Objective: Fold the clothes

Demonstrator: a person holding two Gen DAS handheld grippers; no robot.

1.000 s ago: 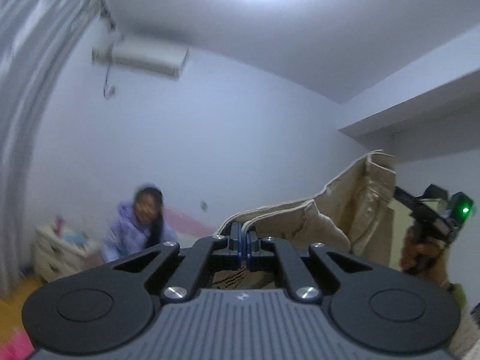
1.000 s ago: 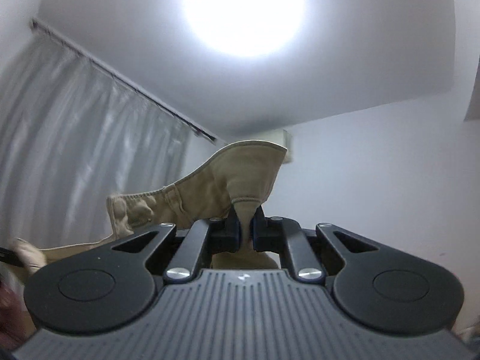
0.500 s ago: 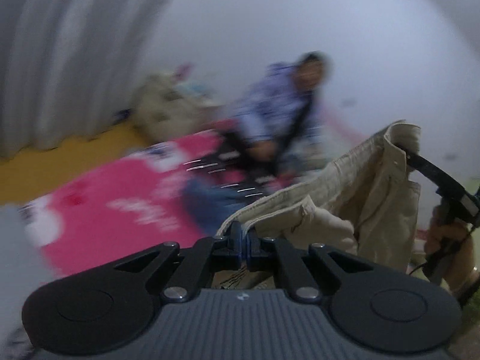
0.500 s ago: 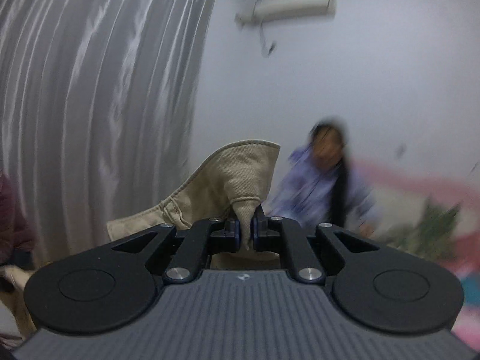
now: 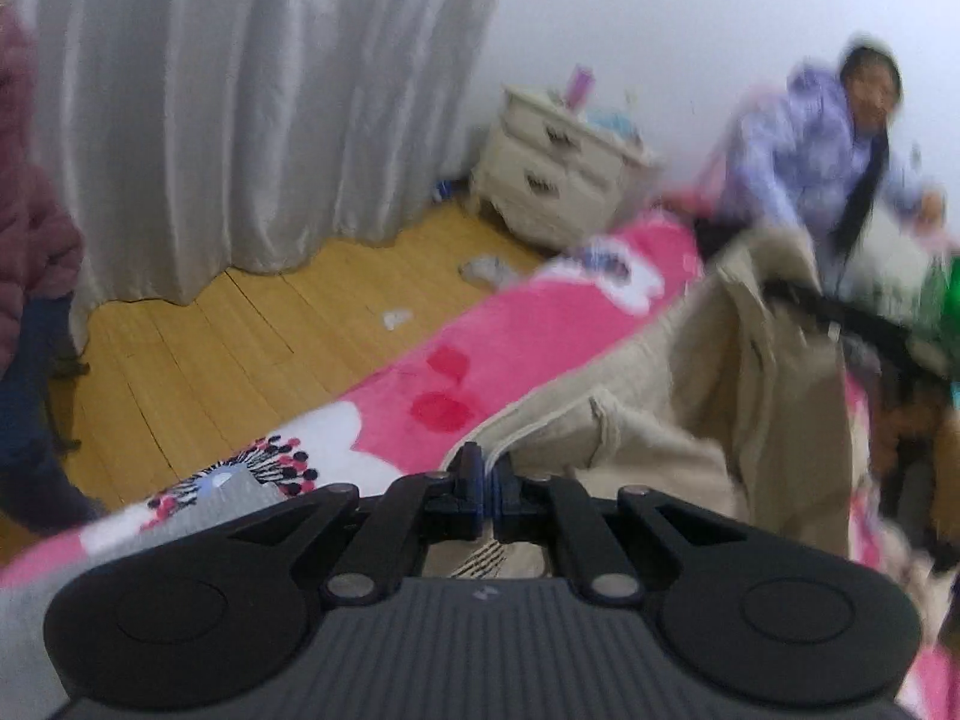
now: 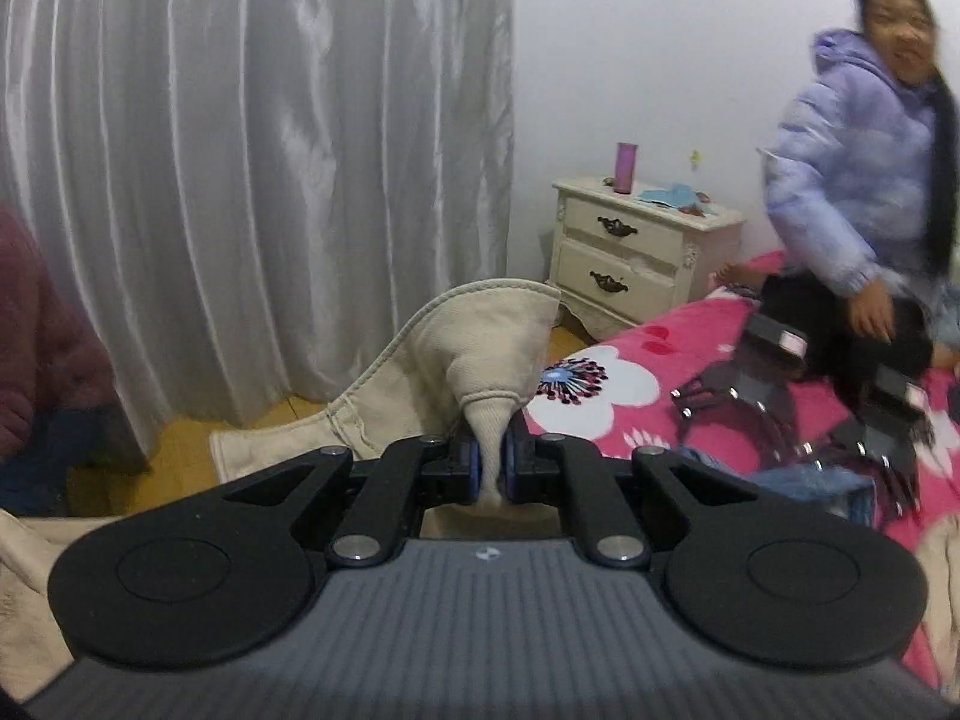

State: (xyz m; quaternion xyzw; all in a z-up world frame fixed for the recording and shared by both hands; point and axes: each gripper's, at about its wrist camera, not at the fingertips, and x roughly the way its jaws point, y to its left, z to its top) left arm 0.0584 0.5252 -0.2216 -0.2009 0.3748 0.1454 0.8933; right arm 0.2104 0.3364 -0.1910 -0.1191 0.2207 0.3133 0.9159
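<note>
Through the left wrist camera, the left gripper (image 5: 487,483) has its jaws pressed together on an edge of one beige garment (image 5: 690,414), which looks like a pair of trousers. This cloth runs from the jaws up and to the right, where a second black gripper arm, blurred, pinches its far end above the bed. Under the garment lies one pink floral blanket (image 5: 510,348) with white flower shapes and red spots. Beyond the bed is a wooden floor (image 5: 198,348) with two small pale scraps on it, one grey curtain (image 5: 252,96), and one cream nightstand (image 5: 558,174) with two drawers, both shut; a purple cup and some blue bits sit on its top. One person in a lilac puffer jacket (image 5: 810,138) is on the bed at the right, blurred. A dark red sleeve (image 5: 30,192) shows at the left edge.

Through the right wrist camera, the right gripper (image 6: 492,465) is clamped on a bunched fold of the same beige garment (image 6: 474,348), which rises from the jaws into a rounded flap and trails down and left over the floor side. One purple cup (image 6: 626,167) stands on the nightstand (image 6: 636,252), beside blue paper or cloth. Both drawers are shut, so what they hold cannot be told. On the blanket (image 6: 600,396) lie dark clothes with metal studs (image 6: 780,402) and a piece of blue denim (image 6: 810,483); how many separate dark pieces there are I cannot tell. The person in lilac (image 6: 858,168) sits on the bed behind them.
</note>
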